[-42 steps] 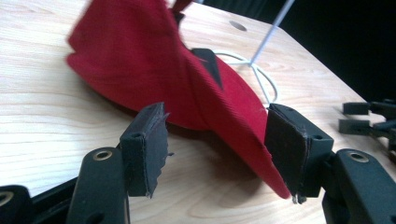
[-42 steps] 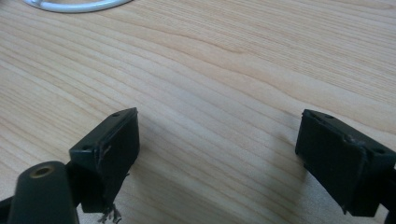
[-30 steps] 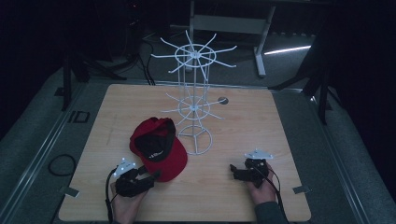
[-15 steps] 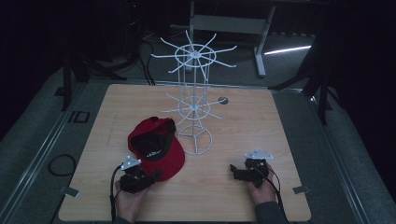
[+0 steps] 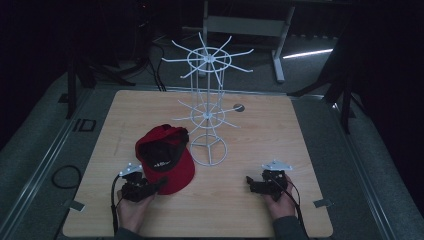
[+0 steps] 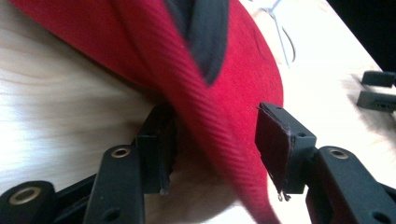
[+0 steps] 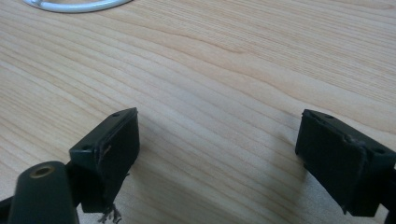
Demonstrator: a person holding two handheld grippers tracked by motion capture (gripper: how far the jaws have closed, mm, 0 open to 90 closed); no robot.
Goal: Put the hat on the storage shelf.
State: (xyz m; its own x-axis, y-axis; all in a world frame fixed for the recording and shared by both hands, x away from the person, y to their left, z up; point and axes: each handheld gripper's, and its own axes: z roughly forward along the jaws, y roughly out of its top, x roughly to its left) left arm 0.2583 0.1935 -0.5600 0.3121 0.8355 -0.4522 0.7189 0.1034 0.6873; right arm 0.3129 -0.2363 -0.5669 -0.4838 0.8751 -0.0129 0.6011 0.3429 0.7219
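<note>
A red cap with a black inside lies upside down on the wooden table, just left of a white wire stand. My left gripper sits at the near edge of the cap's brim. In the left gripper view the red brim passes between the jaws of the left gripper; one jaw is tucked under it, the other stands apart, so the gripper is open. My right gripper rests low over bare wood at the front right, and the right gripper stands wide open with nothing in it.
The stand's round base ring lies beside the cap, and its edge shows far ahead of the right jaws. Wire arms spread out at two heights. A small dark disc lies behind the stand. Hands hold both grippers near the front edge.
The left gripper has shifted right and toward the cap, and its jaws now sit around the brim's edge. The right gripper has not moved.
</note>
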